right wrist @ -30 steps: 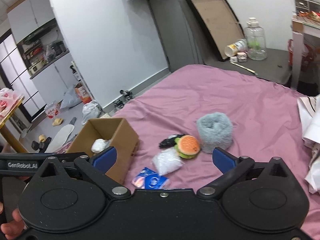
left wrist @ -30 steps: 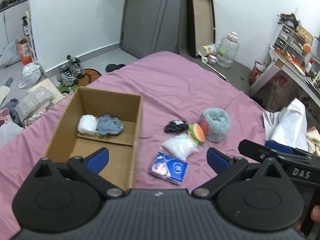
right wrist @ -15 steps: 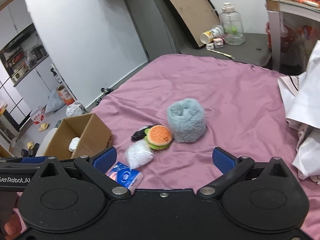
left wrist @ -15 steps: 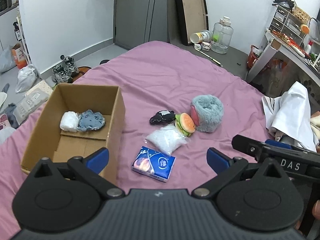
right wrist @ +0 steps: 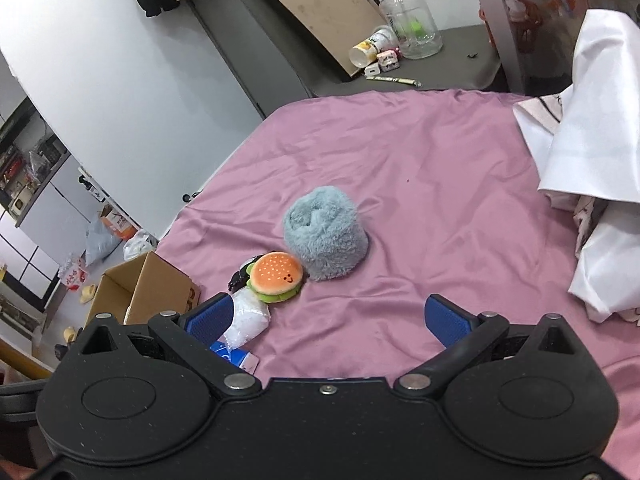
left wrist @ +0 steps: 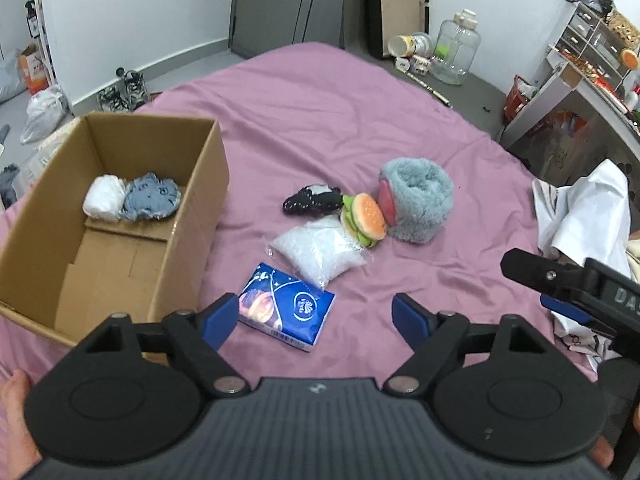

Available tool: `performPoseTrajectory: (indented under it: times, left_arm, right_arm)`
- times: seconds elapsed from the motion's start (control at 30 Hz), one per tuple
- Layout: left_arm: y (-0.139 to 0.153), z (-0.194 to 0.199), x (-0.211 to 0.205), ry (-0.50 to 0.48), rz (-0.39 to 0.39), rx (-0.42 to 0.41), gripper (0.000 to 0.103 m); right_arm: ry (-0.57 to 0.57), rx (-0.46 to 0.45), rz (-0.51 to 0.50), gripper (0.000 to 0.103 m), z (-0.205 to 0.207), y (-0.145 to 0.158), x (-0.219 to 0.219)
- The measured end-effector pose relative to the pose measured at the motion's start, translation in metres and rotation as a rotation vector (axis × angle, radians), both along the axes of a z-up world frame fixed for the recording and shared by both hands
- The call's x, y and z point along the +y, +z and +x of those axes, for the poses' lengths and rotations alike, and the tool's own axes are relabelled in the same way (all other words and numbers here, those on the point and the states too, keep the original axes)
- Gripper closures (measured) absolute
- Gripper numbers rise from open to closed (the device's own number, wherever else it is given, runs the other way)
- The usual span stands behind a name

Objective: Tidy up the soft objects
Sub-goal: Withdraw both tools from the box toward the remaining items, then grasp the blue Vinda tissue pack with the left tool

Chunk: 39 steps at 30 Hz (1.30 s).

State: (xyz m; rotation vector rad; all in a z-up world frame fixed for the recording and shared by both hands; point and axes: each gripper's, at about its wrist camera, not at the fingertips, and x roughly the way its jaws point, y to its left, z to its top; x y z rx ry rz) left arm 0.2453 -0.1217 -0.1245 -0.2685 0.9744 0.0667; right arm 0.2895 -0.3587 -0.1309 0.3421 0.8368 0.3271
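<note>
On the pink bed lie a blue tissue pack, a clear bag of white filling, a plush hamburger, a black soft item and a fluffy grey-blue roll. A cardboard box at the left holds a white bundle and a grey-blue cloth. My left gripper is open and empty just above the tissue pack. My right gripper is open and empty in front of the hamburger and the grey roll.
White bedding is heaped at the bed's right side. The right gripper's body shows in the left wrist view. Shoes and bags lie on the floor at the left; a water jug stands beyond the bed.
My left gripper has swung right, from the box toward the tissue pack. My right gripper has moved forward and right, closer to the hamburger and grey roll. Both stayed open.
</note>
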Motion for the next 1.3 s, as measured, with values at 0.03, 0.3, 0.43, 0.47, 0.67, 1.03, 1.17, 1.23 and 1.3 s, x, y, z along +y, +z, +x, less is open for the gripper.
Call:
performPoseTrajectory:
  times: [0.03, 0.3, 0.43, 0.47, 0.67, 1.03, 1.17, 1.23, 1.3]
  left_arm:
    - [-0.004, 0.003, 0.000, -0.002, 0.002, 0.008, 0.021]
    - [-0.028, 0.025, -0.010, -0.081, 0.070, 0.047, 0.021]
    - [-0.034, 0.031, -0.017, -0.143, 0.126, 0.034, 0.021]
    - [-0.036, 0.031, -0.019, -0.159, 0.149, 0.033, 0.021]
    - [-0.050, 0.036, -0.021, -0.196, 0.233, 0.059, 0.021]
    - [-0.080, 0.048, -0.024, -0.249, 0.289, 0.155, 0.021]
    - [-0.084, 0.051, -0.007, -0.182, 0.191, 0.155, 0.030]
    - [-0.082, 0.050, -0.002, -0.168, 0.149, 0.137, 0.031]
    - [-0.080, 0.048, 0.003, -0.157, 0.094, 0.132, 0.031]
  right_arm:
    - [0.002, 0.002, 0.002, 0.000, 0.001, -0.001, 0.001]
    - [0.018, 0.015, -0.007, 0.000, 0.003, -0.005, 0.011]
    - [0.014, 0.019, -0.009, 0.000, 0.004, -0.007, 0.011]
    - [0.014, 0.021, -0.010, 0.000, 0.005, -0.007, 0.011]
    - [0.015, 0.034, -0.025, 0.000, 0.007, -0.013, 0.013]
    - [0.030, 0.057, -0.055, 0.000, 0.011, -0.024, 0.024]
    - [0.034, 0.061, -0.059, 0.000, 0.012, -0.026, 0.025]
    - [0.034, 0.066, -0.063, 0.000, 0.012, -0.027, 0.026]
    - [0.036, 0.069, -0.065, 0.000, 0.013, -0.028, 0.027]
